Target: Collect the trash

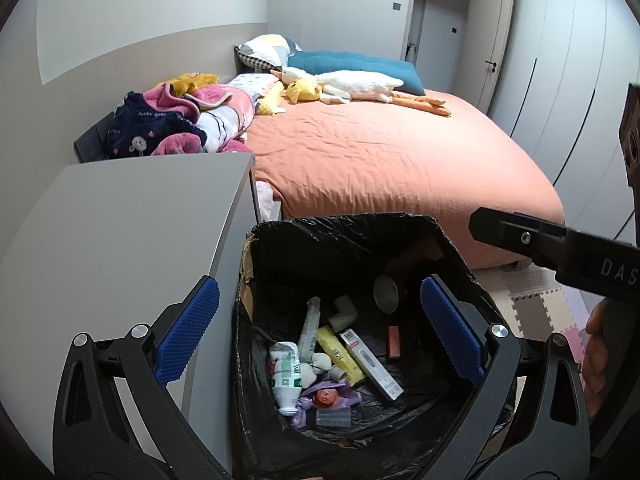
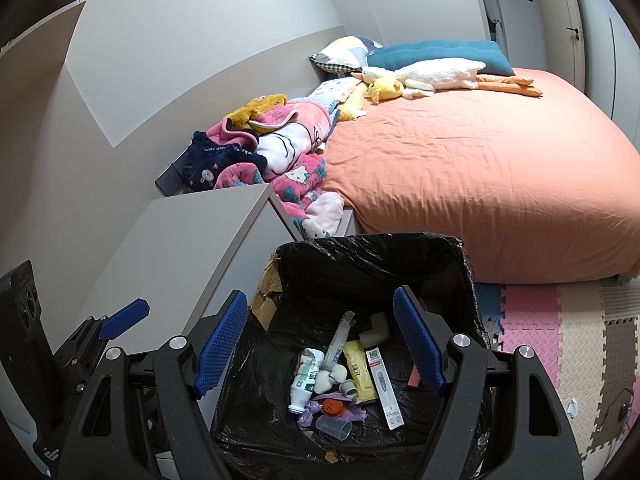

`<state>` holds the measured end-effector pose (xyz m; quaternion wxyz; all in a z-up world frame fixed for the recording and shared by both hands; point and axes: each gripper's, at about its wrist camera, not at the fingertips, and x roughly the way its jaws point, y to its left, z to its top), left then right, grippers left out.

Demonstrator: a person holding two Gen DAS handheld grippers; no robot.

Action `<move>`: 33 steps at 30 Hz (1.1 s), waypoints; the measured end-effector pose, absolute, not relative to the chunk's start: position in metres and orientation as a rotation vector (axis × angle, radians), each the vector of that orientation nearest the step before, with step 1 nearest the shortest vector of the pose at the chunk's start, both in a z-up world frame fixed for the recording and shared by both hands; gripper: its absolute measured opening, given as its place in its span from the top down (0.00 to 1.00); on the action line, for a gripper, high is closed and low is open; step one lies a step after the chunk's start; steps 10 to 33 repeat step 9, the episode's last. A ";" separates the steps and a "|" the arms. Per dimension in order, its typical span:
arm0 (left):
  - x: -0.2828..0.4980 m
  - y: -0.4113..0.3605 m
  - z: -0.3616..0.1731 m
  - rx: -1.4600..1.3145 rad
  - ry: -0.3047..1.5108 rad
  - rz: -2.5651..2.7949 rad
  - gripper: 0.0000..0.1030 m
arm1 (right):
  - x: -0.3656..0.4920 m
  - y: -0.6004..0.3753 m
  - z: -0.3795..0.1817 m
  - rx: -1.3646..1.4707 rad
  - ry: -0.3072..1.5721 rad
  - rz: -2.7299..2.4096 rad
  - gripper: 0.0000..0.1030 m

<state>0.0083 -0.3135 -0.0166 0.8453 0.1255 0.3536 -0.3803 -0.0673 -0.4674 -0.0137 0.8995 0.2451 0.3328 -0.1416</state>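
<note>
**Both Grippers Empty Above the Lined Bin**

Left gripper [image 1: 320, 328] held with jaws spread wide, nothing between the blue pads [image 1: 188, 330]. Right gripper [image 2: 320, 336] likewise parted and empty, pads [image 2: 418, 344] clear of any object. Both poised above the open mouth at lower centre of each frame, angled forward and down, probably placed there for dropping things in or checking the contents. Right gripper's black body also seen reaching in from the right edge of the left wrist view, part of a bare hand [image 1: 596, 344] below it; left gripper glimpsed at lower left of the right wrist view.

Directly below, the black-lined trash bin [image 1: 352, 228], a cardboard box by its torn brown rim. Inside, at lower centre: a crushed green-and-white bottle [image 1: 286, 376], a long white box [image 1: 370, 364], a yellow packet [image 1: 338, 354], a white pipe elbow [image 1: 344, 312], a clear plastic cup [image 2: 334, 428], purple wrappers. Collecting apparently well along, judging by the pile.

Just left of the bin, a grey cabinet [image 1: 132, 220]. Beyond it, in the upper half, an orange-covered bed [image 1: 392, 156] with a goose plush [image 1: 352, 86] and heaped blankets [image 1: 188, 120]. Foam floor mats [image 2: 560, 332] at lower right, a small white scrap [image 2: 573, 406] lying there, possibly trash yet to collect.
</note>
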 end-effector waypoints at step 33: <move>0.009 -0.315 -0.018 0.278 0.760 -0.792 0.05 | -0.069 -0.467 -0.019 0.508 0.694 -0.293 0.26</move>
